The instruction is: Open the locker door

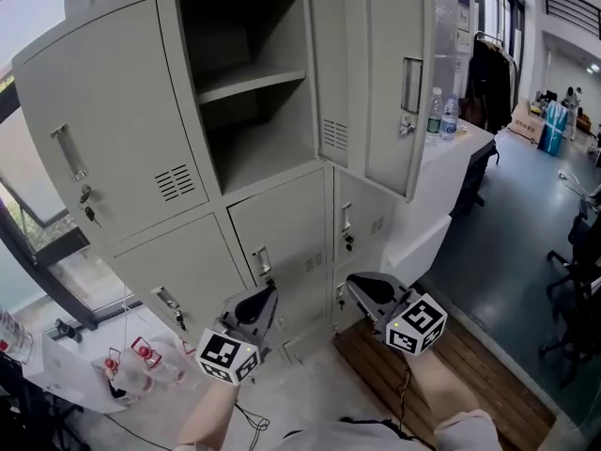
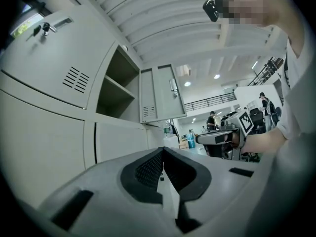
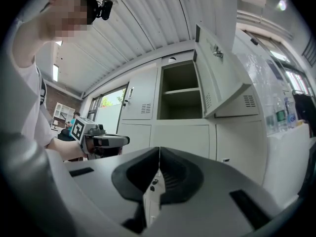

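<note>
A grey metal locker bank (image 1: 122, 148) stands in front of me. Its upper middle compartment (image 1: 254, 92) is open and empty, with one shelf inside; its door (image 1: 394, 83) is swung out to the right, and the door (image 3: 219, 78) also shows in the right gripper view. My left gripper (image 1: 263, 301) is shut and empty, held low in front of the lower lockers. My right gripper (image 1: 362, 287) is shut and empty too, level with the left one. Neither touches the locker. The left gripper (image 2: 163, 154) and right gripper (image 3: 159, 154) have their jaws pressed together.
Keys hang from the lock of the upper left door (image 1: 86, 212). A white counter (image 1: 460, 148) with water bottles (image 1: 434, 116) stands right of the lockers. Office chairs (image 1: 577, 280) are at far right. A low white table (image 1: 66, 374) holding small items is at lower left.
</note>
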`<control>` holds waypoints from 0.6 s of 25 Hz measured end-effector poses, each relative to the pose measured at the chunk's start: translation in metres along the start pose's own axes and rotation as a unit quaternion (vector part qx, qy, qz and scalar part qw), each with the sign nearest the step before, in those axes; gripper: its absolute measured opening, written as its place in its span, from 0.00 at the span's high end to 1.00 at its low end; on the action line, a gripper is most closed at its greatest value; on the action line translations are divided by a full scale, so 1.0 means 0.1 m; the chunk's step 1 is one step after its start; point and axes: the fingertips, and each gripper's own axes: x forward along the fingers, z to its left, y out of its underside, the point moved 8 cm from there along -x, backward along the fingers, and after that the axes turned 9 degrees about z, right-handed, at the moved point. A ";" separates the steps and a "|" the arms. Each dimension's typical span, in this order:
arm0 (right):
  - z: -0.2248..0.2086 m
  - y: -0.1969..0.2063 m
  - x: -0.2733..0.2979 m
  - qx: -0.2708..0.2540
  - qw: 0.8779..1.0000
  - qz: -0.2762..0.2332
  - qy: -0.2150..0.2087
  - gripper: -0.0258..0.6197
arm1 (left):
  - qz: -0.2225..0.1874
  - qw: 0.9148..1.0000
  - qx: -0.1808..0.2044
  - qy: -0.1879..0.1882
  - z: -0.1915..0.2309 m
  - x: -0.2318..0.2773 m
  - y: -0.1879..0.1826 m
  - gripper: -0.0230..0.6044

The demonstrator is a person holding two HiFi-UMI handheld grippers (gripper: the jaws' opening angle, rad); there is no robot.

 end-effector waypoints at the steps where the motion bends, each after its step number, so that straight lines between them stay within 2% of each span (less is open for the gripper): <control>1: 0.04 0.01 0.05 0.000 1.000 0.000 -0.005 0.94 | -0.001 1.000 -0.003 -0.011 0.01 -0.06 0.04 0.95; 10: 0.38 0.12 0.40 0.000 0.999 0.002 -0.036 0.94 | 0.013 0.996 -0.011 -0.089 -0.05 -0.51 0.36 0.95; 15: 0.59 0.25 0.55 0.006 0.998 0.008 -0.054 0.94 | 0.017 0.992 -0.050 -0.114 -0.04 -0.68 0.56 0.95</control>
